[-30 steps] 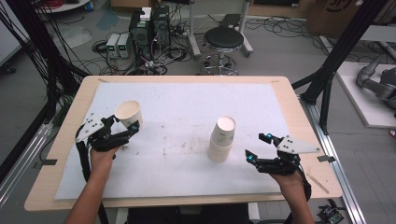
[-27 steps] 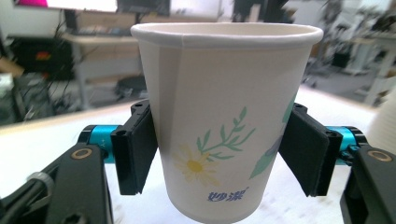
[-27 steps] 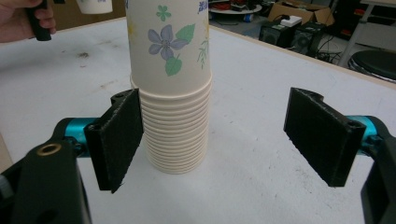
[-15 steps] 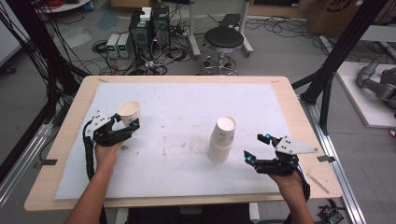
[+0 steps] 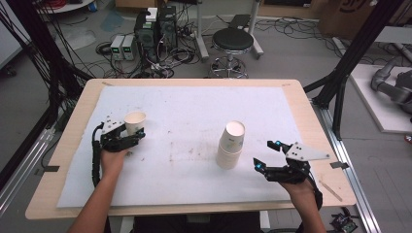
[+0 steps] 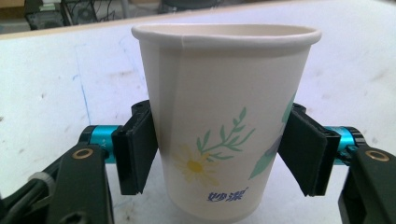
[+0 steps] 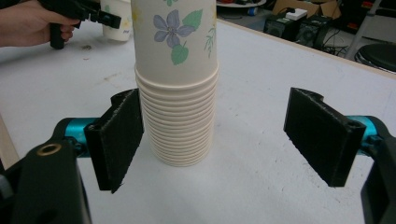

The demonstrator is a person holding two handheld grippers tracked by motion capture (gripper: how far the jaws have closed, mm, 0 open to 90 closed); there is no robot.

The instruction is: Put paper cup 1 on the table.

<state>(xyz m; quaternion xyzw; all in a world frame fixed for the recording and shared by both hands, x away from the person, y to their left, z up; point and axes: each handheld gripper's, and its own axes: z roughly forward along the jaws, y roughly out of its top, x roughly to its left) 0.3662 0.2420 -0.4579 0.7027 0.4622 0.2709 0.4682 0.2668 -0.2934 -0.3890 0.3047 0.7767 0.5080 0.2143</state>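
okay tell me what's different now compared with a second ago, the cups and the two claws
The left claw has carried the single paper cup down to the white mat at the table's left. The cup is upright and sits between the pads, which have just closed a little further on it. The right claw stayed open beside the cup stack, which did not move.

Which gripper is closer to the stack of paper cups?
Right. The right gripper stands just beside the stack of paper cups, jaws open; the left gripper is far across the table, around a single paper cup.
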